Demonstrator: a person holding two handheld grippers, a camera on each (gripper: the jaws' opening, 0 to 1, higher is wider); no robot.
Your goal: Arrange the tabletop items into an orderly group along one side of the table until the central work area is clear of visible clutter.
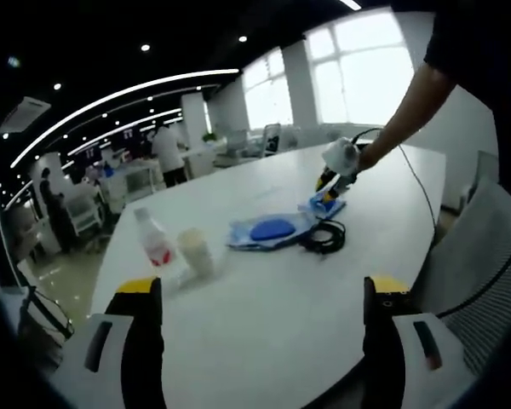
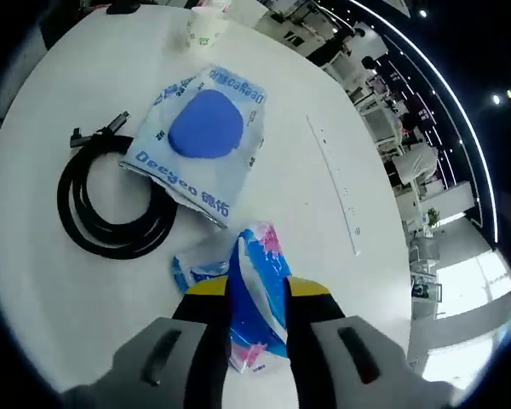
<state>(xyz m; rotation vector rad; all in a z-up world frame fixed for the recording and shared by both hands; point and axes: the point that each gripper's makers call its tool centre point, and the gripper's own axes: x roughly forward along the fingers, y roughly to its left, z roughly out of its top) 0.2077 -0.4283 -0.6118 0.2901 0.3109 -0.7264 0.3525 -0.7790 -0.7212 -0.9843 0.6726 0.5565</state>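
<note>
Right gripper [image 2: 258, 294] jaws pinch the packet [image 2: 257, 294], long axis toward 12; left gripper [image 1: 264, 298] gapes empty, farther off.

Bare table [image 1: 264, 315] ahead; bottle [image 1: 154, 239] and cup [image 1: 195, 250] block left.

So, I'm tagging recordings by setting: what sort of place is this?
Probably an open-plan office: a long white table, desks with people standing at them, strip ceiling lights and big windows.
</note>
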